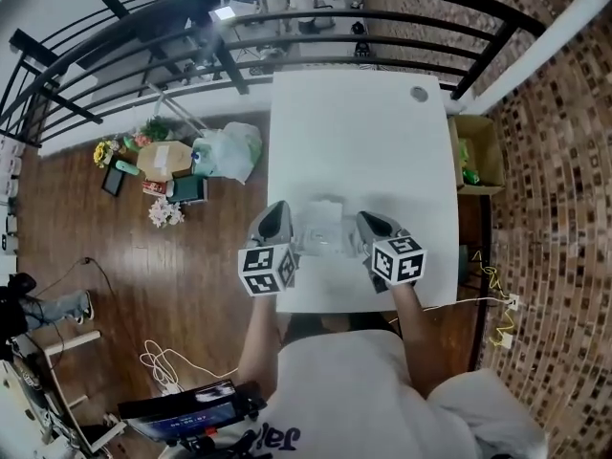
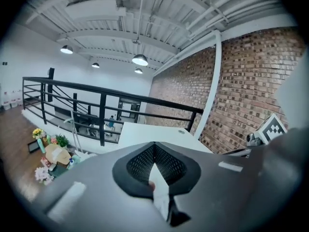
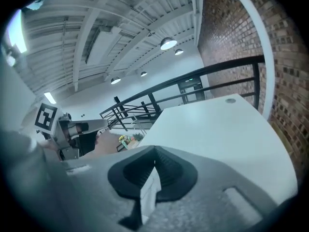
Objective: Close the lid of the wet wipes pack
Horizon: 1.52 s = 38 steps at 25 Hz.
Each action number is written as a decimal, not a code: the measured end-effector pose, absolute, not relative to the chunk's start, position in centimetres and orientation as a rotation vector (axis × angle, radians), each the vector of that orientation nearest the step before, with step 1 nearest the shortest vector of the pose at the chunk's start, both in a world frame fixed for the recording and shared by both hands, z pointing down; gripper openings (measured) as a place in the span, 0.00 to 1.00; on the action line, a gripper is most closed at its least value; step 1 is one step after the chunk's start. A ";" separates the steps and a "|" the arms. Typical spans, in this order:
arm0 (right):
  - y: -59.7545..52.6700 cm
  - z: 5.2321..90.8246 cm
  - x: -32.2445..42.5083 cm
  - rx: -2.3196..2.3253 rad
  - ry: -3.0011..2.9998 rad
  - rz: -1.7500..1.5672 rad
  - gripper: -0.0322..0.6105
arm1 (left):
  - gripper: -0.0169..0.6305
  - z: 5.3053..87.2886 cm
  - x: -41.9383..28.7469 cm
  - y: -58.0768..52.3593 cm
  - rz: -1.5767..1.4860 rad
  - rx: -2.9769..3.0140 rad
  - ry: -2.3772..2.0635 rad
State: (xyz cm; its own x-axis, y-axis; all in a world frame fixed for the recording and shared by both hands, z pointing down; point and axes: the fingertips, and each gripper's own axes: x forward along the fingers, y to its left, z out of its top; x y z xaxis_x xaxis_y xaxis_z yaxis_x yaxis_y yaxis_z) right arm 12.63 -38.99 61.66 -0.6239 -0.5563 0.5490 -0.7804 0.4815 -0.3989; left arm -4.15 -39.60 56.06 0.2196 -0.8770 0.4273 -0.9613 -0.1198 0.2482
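Wipes pack sat on table, head view: smack between left gripper and right gripper, both about equally near. Long axis hard to call, no label readable. Left gripper view: jaws pinched together, empty, pack out of sight. Right gripper view: same deal, closed on nothing.
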 end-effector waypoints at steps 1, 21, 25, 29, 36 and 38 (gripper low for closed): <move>-39.1 62.3 12.8 1.130 -2.372 0.931 0.04 | 0.05 56.8 -4.4 -39.7 0.257 2.022 -1.671; -40.3 68.8 10.4 0.933 -2.397 1.289 0.19 | 0.35 66.5 0.3 -39.7 0.430 2.061 -1.033; -41.4 69.9 9.7 0.892 -2.377 1.428 0.26 | 0.46 67.7 0.9 -40.5 0.453 2.044 -0.972; -42.0 70.5 9.1 0.871 -2.350 1.408 0.26 | 0.54 68.3 1.0 -41.3 0.455 2.035 -0.963; -41.9 70.8 8.1 0.823 -2.326 1.418 0.26 | 0.40 69.5 2.3 -40.2 0.463 1.978 -0.809; -41.5 71.0 8.2 0.822 -2.320 1.411 0.26 | 0.39 69.9 2.6 -39.7 0.487 1.966 -0.788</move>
State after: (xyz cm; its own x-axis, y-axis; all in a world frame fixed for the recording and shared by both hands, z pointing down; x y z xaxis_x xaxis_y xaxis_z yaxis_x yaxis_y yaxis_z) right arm 8.18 -41.53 71.01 -0.7898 -0.3133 0.5272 -0.6123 0.3529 -0.7075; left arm 2.65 -39.71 69.90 0.7153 -0.3291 0.6165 -0.6986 -0.3611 0.6177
